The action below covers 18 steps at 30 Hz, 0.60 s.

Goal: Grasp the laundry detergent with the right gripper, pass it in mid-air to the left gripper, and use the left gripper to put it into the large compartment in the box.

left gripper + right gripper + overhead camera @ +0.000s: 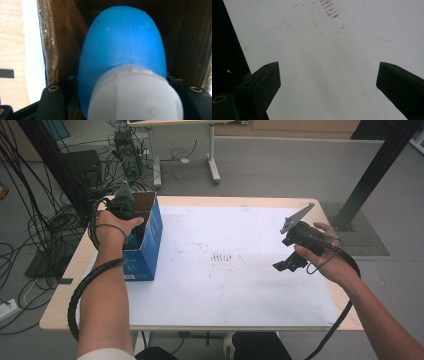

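White paper covers the counter [240,285], where the left gripper [121,205], clamped on a blue bottle [122,47], sits inside the box [150,237] at upper left, likely placing it; releasing comes next, while the right gripper [290,262] hangs open, empty.

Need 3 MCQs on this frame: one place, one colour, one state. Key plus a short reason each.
1. Where is the left claw?
A. inside the box
B. over the mat's middle
C. off the table

2. What colour is the bottle body?
A. red
B. blue
C. green

3. How does the right claw stand?
A. shut on the bottle
B. shut, empty
C. open, empty

Key: 1 A, the high view shows it reaching into the box at the table's left. 2 B, blue body with a white cap. 3 C, jaws wide apart over the bare mat.
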Each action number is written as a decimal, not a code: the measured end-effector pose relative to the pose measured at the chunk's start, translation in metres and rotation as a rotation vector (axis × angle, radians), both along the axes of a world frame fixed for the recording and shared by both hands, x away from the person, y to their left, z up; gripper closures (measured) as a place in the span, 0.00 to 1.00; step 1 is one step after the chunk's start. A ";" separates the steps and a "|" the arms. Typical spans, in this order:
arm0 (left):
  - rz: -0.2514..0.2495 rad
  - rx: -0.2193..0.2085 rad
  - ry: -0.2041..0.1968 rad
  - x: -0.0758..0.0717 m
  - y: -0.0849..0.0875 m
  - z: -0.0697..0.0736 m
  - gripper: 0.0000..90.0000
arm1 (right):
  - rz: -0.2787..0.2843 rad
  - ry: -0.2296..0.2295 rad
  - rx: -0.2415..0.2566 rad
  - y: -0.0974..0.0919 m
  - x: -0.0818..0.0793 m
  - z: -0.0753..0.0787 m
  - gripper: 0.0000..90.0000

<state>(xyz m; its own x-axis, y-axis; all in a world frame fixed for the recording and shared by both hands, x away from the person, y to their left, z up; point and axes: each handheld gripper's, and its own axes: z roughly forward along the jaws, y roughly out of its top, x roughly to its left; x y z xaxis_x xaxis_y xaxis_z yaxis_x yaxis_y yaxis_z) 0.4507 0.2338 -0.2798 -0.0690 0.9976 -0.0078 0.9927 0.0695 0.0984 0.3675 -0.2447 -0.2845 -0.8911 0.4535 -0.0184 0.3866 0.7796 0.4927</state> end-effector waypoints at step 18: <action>0.003 0.000 0.006 0.001 0.001 0.000 0.41 | 0.005 -0.001 -0.001 0.002 0.003 0.001 0.06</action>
<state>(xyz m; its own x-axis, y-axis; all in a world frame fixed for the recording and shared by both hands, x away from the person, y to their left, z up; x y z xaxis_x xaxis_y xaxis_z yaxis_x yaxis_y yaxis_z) 0.4520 0.2344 -0.2800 -0.0722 0.9974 -0.0079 0.9930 0.0726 0.0928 0.3710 -0.2427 -0.2831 -0.8931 0.4494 -0.0194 0.3826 0.7816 0.4927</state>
